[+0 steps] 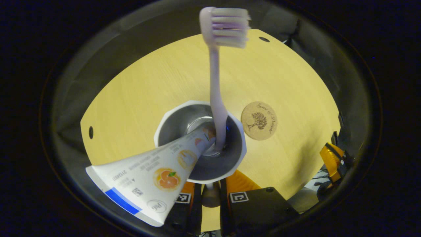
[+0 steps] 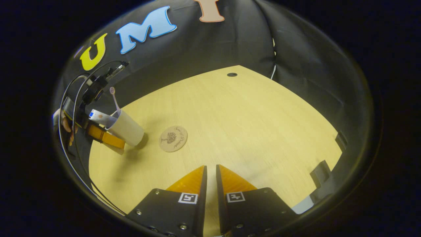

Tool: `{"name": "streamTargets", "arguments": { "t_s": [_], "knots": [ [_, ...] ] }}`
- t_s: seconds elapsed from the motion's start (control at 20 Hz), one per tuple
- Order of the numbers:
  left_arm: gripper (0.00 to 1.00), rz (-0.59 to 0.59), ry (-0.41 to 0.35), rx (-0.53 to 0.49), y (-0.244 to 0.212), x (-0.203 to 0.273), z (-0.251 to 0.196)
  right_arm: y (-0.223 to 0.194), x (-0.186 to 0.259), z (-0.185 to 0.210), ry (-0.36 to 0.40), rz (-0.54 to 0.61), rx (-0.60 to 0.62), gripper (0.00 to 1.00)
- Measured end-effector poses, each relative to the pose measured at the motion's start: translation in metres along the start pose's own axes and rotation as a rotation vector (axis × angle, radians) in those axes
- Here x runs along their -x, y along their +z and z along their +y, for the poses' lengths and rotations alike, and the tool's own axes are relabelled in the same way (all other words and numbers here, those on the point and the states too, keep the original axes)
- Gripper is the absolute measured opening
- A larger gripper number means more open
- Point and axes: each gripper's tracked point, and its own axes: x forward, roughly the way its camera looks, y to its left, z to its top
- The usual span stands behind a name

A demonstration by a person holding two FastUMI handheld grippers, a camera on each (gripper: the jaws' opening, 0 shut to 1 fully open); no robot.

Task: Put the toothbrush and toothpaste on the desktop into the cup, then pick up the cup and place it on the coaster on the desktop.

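Your left gripper (image 1: 210,184) has its fingers clamped on the near rim of the cup (image 1: 200,141), one finger on each side of the wall. In the left gripper view you look straight down into the cup's metal-lined inside. The toothbrush (image 1: 217,98) stands in it handle down, bristle head rising toward the far edge of the tabletop (image 1: 138,98). The toothpaste (image 1: 154,171) tube leans in beside it, cap end at the bottom of the cup, flat crimped end sticking out over the rim toward your left gripper.

The coaster (image 1: 259,120) is a round cork disc lying flat on the tabletop just beside the cup, apart from it, with bare wood between the two.

In the right gripper view, the same cup (image 2: 126,128) sits near the left edge of the tabletop (image 2: 246,125), tilted, with the left gripper (image 2: 105,135) holding it from the side away from the coaster (image 2: 173,138). You cannot tell from either view whether the cup's base rests on the wood or is raised off it. The toothbrush (image 2: 114,97) and the toothpaste (image 2: 100,117) poke out of its mouth.

Your right gripper (image 2: 210,174) hangs over the near edge of the tabletop, its fingers nearly closed with a narrow gap between them and nothing in their grasp.
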Motion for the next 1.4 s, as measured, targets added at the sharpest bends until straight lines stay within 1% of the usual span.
{"name": "streamTargets", "arguments": {
  "t_s": [0.25,0.5,0.7,0.95,1.4],
  "knots": [
    [0.28,-0.001,-0.017,-0.070,0.028,-0.002,-0.048,-0.001,-0.001,-0.011,-0.022,-0.005,-0.053,0.18],
    [0.28,0.008,-0.040,-0.119,0.038,-0.005,-0.068,-0.003,-0.002,-0.023,-0.044,-0.005,-0.106,0.18],
    [0.28,0.024,-0.051,-0.139,0.039,-0.010,-0.082,-0.005,-0.003,-0.029,-0.055,0.000,-0.133,0.18],
    [0.28,0.050,-0.042,-0.156,0.037,-0.018,-0.087,-0.006,-0.002,-0.035,-0.062,0.007,-0.150,0.18],
    [0.28,0.072,-0.013,-0.200,0.018,-0.027,-0.085,-0.010,-0.003,-0.054,-0.080,0.017,-0.196,0.17]
  ]
}}
